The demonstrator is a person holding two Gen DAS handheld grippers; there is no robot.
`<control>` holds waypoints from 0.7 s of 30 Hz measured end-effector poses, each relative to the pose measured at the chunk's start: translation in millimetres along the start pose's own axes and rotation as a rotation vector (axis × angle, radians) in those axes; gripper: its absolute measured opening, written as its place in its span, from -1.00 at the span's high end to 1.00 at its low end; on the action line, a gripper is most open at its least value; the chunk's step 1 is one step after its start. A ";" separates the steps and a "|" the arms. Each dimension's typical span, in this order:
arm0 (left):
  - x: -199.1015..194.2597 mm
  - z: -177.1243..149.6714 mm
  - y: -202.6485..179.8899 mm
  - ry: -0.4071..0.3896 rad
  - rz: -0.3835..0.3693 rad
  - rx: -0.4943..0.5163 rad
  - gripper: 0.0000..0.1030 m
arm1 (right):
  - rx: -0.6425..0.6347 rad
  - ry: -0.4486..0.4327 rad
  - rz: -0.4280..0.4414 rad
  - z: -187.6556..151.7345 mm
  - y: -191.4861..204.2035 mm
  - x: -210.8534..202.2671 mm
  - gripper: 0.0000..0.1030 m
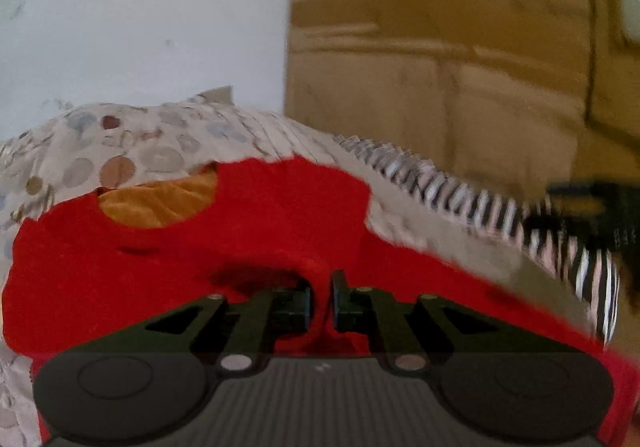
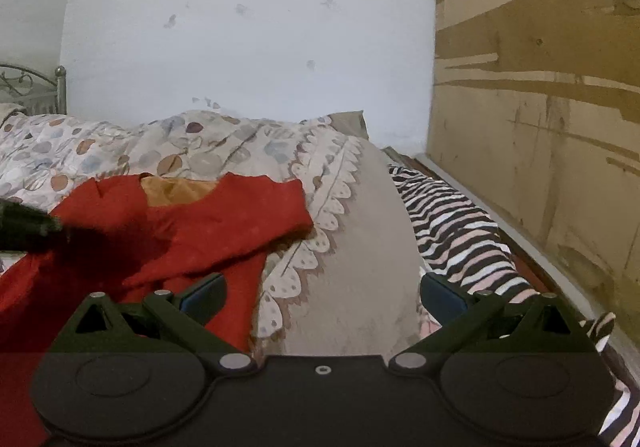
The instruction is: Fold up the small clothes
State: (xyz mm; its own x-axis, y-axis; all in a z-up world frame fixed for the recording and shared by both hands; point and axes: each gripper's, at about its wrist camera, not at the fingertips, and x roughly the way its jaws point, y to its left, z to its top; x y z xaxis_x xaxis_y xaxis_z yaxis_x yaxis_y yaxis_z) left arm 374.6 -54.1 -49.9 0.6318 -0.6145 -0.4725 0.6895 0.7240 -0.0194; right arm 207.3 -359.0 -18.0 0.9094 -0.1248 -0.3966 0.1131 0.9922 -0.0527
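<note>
A red garment (image 1: pixel 180 255) with an orange inner lining (image 1: pixel 160 203) lies spread on the bed. It shows in the right wrist view as well, the red garment (image 2: pixel 224 231) with one sleeve reaching right. My left gripper (image 1: pixel 321 303) is nearly closed, a fold of red cloth bunched up into the narrow gap between its fingers. In the right wrist view the left gripper (image 2: pixel 28 227) is a dark blur at the left edge over the garment. My right gripper (image 2: pixel 322 295) stands wide open over the beige bedcover, with nothing between its fingers, just right of the garment's edge.
A leaf-patterned bedcover (image 2: pixel 180 143) covers the bed. A black-and-white striped cloth (image 2: pixel 452 231) lies along the right side. A worn brown wooden panel (image 2: pixel 540 107) stands right of it, a white wall (image 2: pixel 240 27) behind. A metal bed frame (image 2: pixel 24 87) is at far left.
</note>
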 end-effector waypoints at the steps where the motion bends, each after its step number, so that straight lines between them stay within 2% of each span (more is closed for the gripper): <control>1: -3.6 -3.4 -3.7 0.011 0.002 0.041 0.70 | 0.002 0.000 0.001 -0.7 0.3 0.1 -0.99; 2: -7.5 -6.3 -9.9 0.026 0.006 0.090 0.63 | 0.004 0.000 0.003 -1.0 1.3 0.1 -0.99; 4: -9.9 -10.1 -31.0 0.061 0.030 0.208 0.29 | 0.011 0.002 0.013 -1.0 4.1 1.7 -0.99; 5: -9.9 -13.6 -42.2 0.073 0.056 0.288 0.20 | 0.011 0.002 0.018 -0.3 6.8 3.2 -0.99; 7: -10.8 -18.9 -64.5 0.072 0.088 0.427 -0.23 | 0.012 0.000 0.026 1.1 11.7 4.6 -0.99; 9: -12.9 -25.3 -76.5 0.066 0.098 0.495 -0.24 | 0.011 -0.002 0.038 1.4 16.1 5.7 -0.99; 11: -16.5 -26.3 -76.5 0.069 0.092 0.469 -0.38 | 0.012 -0.001 0.046 2.0 20.4 7.5 -0.99; 13: -24.1 -21.1 -65.5 0.050 0.100 0.390 -0.82 | 0.023 0.011 0.062 2.1 24.2 11.2 -0.99; 15: -36.7 -14.2 -45.8 0.019 0.133 0.286 -0.96 | 0.043 0.023 0.104 2.2 28.1 14.5 -0.99; 18: -50.6 -6.4 -7.7 0.022 0.184 0.144 -0.98 | 0.046 0.040 0.172 1.7 40.4 22.9 -0.99; 19: -54.0 -6.8 8.7 0.038 0.224 0.105 -0.98 | 0.035 0.043 0.187 2.2 47.1 26.6 -0.99; 21: -61.7 -11.0 32.3 0.079 0.327 0.094 -0.98 | 0.016 0.054 0.215 4.1 59.1 34.7 -0.99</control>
State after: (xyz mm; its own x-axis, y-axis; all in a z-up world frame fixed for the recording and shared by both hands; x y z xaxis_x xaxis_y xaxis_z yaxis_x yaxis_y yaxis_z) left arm 354.0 10.6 -31.1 0.7976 -0.3260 -0.5075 0.4872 0.8442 0.2234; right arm 247.2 -304.7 -31.0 0.8907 0.0899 -0.4457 -0.0743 0.9959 0.0524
